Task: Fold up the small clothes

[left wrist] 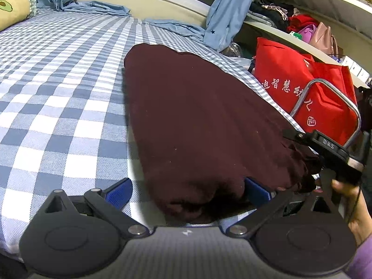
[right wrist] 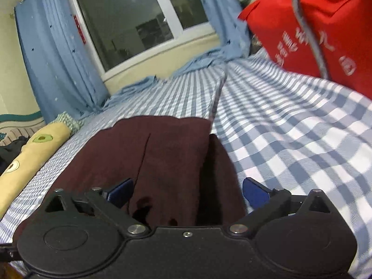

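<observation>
Dark maroon garment (left wrist: 193,125) lies flat on the checked bed (left wrist: 58,93), already folded into a long narrow strip running near to far, close to the bed's right edge. In the right wrist view a fold edge runs lengthwise down it.

Left claw (left wrist: 188,193): fingers spread wide, the near end of the garment bunched between them, pads not pressing on it as far as I can see. Reads as released, just parked at the hem.

Right claw (right wrist: 188,194): jaws wide apart, cloth lying between them but not pinched. Released. From the left view it sits at the near right corner of the garment, a hand (left wrist: 353,200) on its handle.

My read: both claws sit at the near end to take the hem next and carry it toward the far end for the crosswise fold.

Around: red bag (left wrist: 302,88) with a metal frame just beside the bed's right edge, tight for the right claw. Avocado-print pillow (right wrist: 32,153) far left, blue curtains (right wrist: 58,53) and a window (right wrist: 130,18) at the far end, well apart from the fold path.
</observation>
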Action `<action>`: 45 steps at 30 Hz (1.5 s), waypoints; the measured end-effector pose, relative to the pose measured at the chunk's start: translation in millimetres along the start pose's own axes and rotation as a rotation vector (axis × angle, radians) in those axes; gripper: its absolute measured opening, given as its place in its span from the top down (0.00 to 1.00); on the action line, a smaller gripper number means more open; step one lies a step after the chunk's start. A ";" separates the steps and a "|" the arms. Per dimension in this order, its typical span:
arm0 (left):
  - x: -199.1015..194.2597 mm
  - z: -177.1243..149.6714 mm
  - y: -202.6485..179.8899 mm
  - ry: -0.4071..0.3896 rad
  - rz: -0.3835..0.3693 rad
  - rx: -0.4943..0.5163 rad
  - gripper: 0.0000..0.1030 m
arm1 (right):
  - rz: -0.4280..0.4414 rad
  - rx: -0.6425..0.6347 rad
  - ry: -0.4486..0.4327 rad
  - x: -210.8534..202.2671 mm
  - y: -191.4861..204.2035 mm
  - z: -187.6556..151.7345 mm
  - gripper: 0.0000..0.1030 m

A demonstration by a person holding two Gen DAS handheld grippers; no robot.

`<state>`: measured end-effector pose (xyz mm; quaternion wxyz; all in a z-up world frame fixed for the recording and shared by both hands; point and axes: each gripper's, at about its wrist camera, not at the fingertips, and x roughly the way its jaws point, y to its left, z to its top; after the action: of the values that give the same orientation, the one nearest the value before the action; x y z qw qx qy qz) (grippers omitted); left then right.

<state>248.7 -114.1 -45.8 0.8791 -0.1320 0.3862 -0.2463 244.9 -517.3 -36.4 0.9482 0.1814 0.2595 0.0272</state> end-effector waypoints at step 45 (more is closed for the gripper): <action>33.2 80.7 24.1 0.040 0.093 0.035 0.01 | 0.025 -0.047 0.059 15.2 -1.0 -9.5 0.11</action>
<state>335.9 -108.2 -22.5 0.8838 -0.0934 0.4052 -0.2145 253.3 -512.9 -51.6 0.9437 0.1615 0.2842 0.0504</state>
